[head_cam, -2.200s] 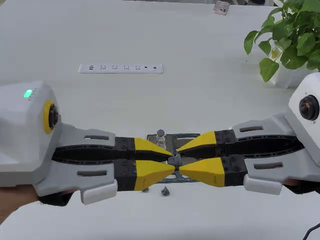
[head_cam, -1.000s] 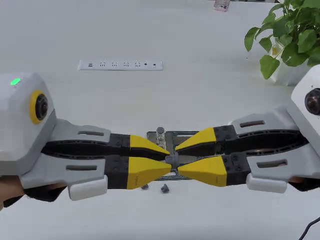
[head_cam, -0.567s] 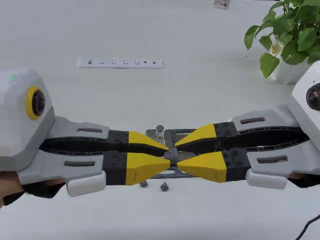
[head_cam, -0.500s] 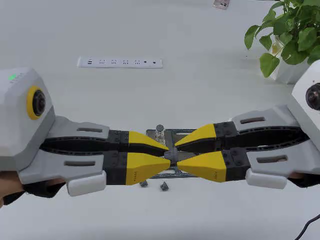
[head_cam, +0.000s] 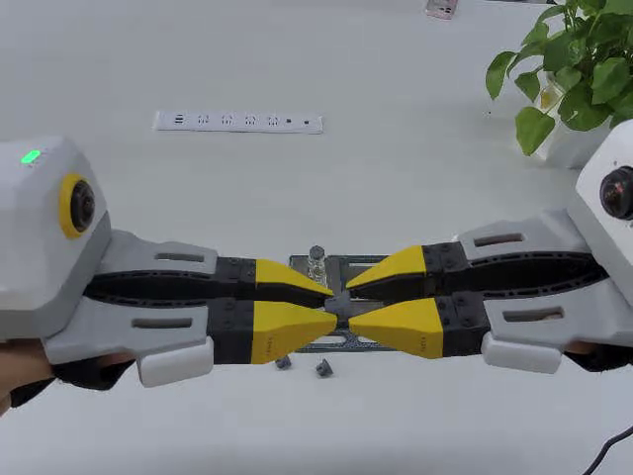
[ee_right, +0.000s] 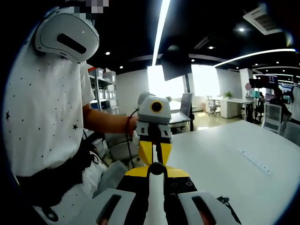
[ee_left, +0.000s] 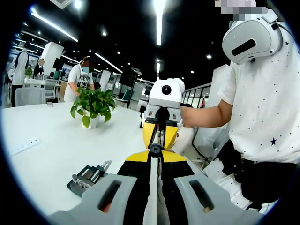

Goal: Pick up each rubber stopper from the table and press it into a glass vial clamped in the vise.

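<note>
Rubber stopper [head_cam: 342,306] tight in both tips, left claw [head_cam: 332,308] and right claw [head_cam: 351,305], above vise [head_cam: 348,265].

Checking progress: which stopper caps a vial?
The stopper on the vial at the vise's back-left corner; two loose stoppers lie on the table, a fourth stopper is held between left gripper and right gripper.

No readable text, no labels or brands, no numbers or signs
</note>
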`<state>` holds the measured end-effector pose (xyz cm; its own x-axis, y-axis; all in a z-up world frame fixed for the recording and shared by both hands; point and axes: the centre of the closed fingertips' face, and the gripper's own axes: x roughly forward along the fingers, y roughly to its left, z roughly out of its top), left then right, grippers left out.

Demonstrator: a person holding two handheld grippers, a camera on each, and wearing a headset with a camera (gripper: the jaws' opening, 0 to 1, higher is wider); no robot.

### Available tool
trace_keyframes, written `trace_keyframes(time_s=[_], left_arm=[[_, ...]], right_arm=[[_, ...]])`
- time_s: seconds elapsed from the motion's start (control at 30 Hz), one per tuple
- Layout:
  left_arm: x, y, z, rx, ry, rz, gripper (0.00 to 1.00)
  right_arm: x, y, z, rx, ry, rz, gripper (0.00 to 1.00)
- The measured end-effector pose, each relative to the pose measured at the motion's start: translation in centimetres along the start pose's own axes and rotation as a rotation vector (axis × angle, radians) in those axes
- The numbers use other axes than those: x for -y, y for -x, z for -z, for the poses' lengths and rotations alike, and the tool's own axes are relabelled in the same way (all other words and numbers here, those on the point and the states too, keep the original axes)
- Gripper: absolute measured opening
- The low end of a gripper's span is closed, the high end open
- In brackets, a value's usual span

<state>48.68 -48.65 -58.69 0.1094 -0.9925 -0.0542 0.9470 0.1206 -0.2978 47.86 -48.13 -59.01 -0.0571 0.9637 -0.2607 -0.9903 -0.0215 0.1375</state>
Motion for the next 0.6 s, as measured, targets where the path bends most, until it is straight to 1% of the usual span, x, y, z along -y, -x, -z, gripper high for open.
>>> trace_keyframes(time_s=[0.1,0.6], left_arm=[[-0.11,0.01,0.18,0.000,0.000,-0.004,0.04],[-0.24,0.26,0.00,0.014,-0.016,-0.026,0.04]], right_arm=[[0.06,-0.02,0.17,-0.007,0.000,0.002,0.05],[0.25,-0.13,0.03,-0.010,-0.016,0.006,0.05]])
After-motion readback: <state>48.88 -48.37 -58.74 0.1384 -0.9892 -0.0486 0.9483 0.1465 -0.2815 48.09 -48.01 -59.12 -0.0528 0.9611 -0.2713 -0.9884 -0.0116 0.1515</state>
